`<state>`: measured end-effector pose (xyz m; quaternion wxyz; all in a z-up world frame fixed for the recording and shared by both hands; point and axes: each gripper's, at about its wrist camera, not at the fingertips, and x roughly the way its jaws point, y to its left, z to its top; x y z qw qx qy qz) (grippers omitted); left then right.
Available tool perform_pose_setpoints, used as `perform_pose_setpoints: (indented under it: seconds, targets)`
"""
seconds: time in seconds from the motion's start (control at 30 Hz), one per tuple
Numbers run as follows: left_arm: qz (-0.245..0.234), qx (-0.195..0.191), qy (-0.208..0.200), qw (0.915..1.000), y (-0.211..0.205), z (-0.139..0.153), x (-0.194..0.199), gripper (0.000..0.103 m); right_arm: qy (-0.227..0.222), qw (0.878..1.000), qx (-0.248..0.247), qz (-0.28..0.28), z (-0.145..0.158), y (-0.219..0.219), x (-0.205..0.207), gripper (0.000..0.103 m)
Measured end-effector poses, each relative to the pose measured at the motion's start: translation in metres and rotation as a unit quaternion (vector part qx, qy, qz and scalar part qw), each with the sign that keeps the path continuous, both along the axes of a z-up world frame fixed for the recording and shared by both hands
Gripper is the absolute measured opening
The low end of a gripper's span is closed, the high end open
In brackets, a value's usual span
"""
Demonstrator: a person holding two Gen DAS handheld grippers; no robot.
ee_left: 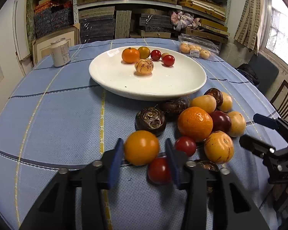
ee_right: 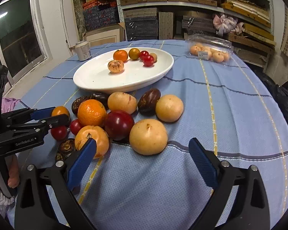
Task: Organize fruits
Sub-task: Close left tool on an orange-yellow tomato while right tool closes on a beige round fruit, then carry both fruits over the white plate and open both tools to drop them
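A white oval plate (ee_left: 109, 76) holds several small fruits, among them a mandarin (ee_left: 130, 55) and red tomatoes (ee_left: 168, 60). A heap of fruit lies on the cloth in front of it: a big orange (ee_left: 195, 123), pale round fruits (ee_right: 148, 137), dark chestnut-like ones (ee_left: 150, 120). My left gripper (ee_left: 144, 151) is open, its blue pads on either side of a yellow-orange tomato (ee_left: 141, 147) without gripping it; it also shows in the right wrist view (ee_right: 53, 115). My right gripper (ee_right: 143, 151) is open wide and empty, just before a pale fruit.
A white can (ee_left: 60, 52) stands at the back left of the blue checked tablecloth (ee_left: 57, 115). A clear plastic box of small fruits (ee_left: 198, 48) lies at the back right. Shelves with stacked boxes stand behind the table. A chair (ee_left: 284, 99) is at the right.
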<state>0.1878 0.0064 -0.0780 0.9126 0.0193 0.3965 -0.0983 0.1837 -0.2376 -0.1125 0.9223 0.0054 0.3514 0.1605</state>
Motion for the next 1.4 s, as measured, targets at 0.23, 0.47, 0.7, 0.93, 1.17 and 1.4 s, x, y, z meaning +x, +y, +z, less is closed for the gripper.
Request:
perform_pose_setpoints:
  seconds: [0.23,0.47,0.7,0.93,1.17,1.4]
  targets:
    - [-0.002,-0.012,0.017,0.9998,0.003,-0.006,0.003,0.040,0.024,0.999,0.015,-0.024,-0.006,-0.012,0.014,0.085]
    - [-0.003,-0.006,0.013,0.9999,-0.001,-0.006,0.002,0.040,0.046,0.999,0.013,-0.018,-0.013,-0.009,0.024,0.071]
    - [-0.001,-0.011,0.017,0.9998,-0.001,-0.006,0.006,0.039,0.062,0.998,0.025,-0.011,-0.016,-0.008,0.032,0.055]
    - [0.004,-0.006,0.006,1.0000,0.001,-0.002,0.001,0.039,0.059,0.998,0.029,-0.007,-0.015,-0.009,0.025,0.046]
    - [0.031,-0.030,-0.043,0.9981,0.016,0.024,-0.015,0.039,0.028,0.997,0.063,-0.023,-0.001,-0.024,0.011,0.046]
    - [0.062,-0.059,-0.059,0.9946,0.030,0.059,0.010,0.039,0.004,0.992,0.119,-0.033,0.025,-0.040,0.011,0.046]
